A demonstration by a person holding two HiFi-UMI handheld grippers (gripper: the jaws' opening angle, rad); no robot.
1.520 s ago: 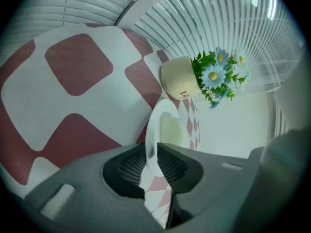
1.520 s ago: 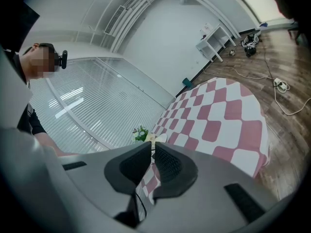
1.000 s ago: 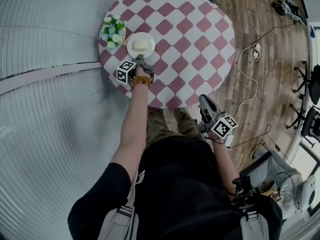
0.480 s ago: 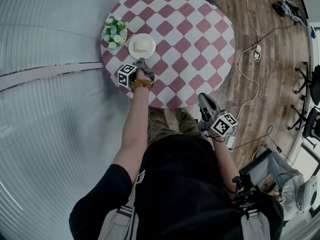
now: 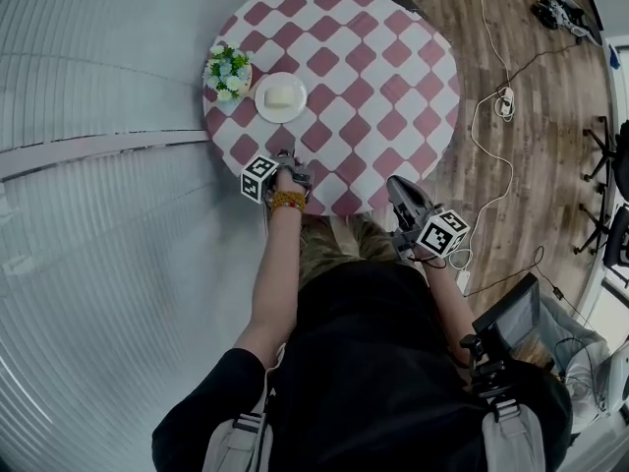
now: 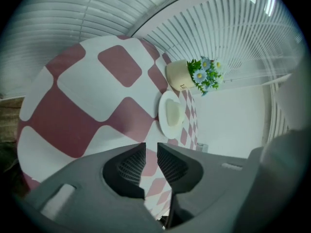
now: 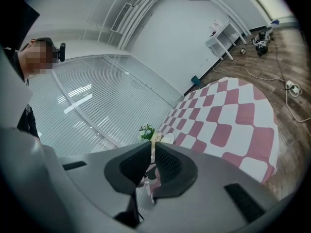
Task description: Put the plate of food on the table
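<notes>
The plate (image 5: 295, 112) with its pale block of food (image 5: 280, 95) already sits flat on the checked table (image 5: 383, 77), touching nothing but the cloth, with the flower pot (image 5: 227, 71) just beside it on the far side. From your left gripper (image 5: 286, 153), which hangs over the near edge of the table, the plate lies straight ahead along the line of the jaws and clearly apart from them; in the left gripper view a strip of bare cloth shows between the tips and the rim. Those jaws stand a narrow slit apart, released, with nothing between them. Your right gripper (image 5: 401, 187) is held off the table edge, close to your body; its jaws are pressed almost together on nothing, and the plate lies well ahead of it and off to its left. The left gripper is much the nearer one. Judging by this, the placing looks done, and any last nudge would fall to the left.
</notes>
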